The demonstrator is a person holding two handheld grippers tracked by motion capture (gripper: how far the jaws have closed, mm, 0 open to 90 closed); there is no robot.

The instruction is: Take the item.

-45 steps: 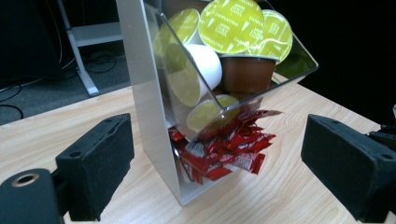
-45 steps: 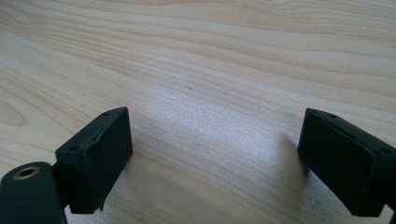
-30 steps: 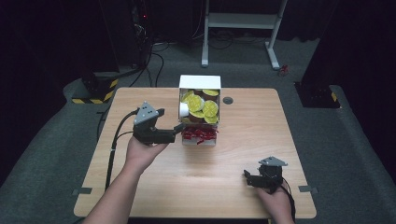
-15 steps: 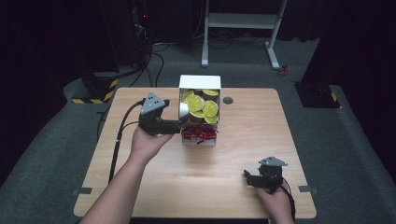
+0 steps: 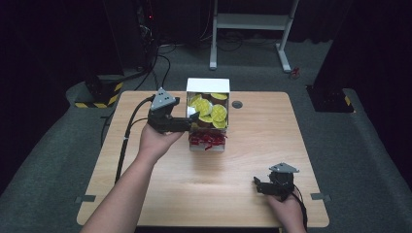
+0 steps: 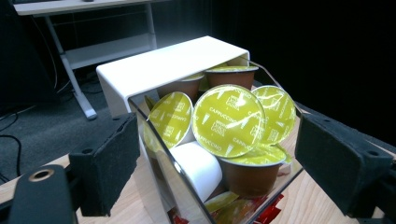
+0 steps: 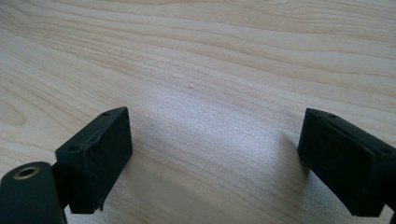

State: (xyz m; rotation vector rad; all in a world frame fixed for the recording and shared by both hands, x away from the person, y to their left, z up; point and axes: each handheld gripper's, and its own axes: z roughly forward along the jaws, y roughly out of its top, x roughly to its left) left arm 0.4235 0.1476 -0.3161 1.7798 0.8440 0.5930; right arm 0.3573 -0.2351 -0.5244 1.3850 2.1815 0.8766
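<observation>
Since a second ago the left tool (image 5: pixel 190 122) has moved up the desk (image 5: pixel 160 194) from beside the box's lower left corner to the left rim of the box (image 5: pixel 208 85), and its jaws have just been closing a little. They stand wide apart and press on nothing: in the left gripper view the clear front wall of the box and the capsules (image 6: pixel 229 120) lie between and beyond the pads (image 6: pixel 109 163), which touch neither. The right tool (image 5: pixel 262 185) has kept its place near the desk's front right corner.

The box sits at the far middle of the desk, white at the back and open on top. It holds yellow-green foil-topped capsules with brown bodies, piled at angles; one white capsule (image 6: pixel 201 168) leans against the clear wall under the largest lid. Red wrappers (image 5: pixel 208 141) lie at the box's near end. A small round grommet (image 5: pixel 237 104) is set in the desk just right of the box.

The right tool is held low over bare wood, well apart from the box. In the right gripper view its pads (image 7: pixel 105 154) stand wide apart with only the desk's grain between them.
</observation>
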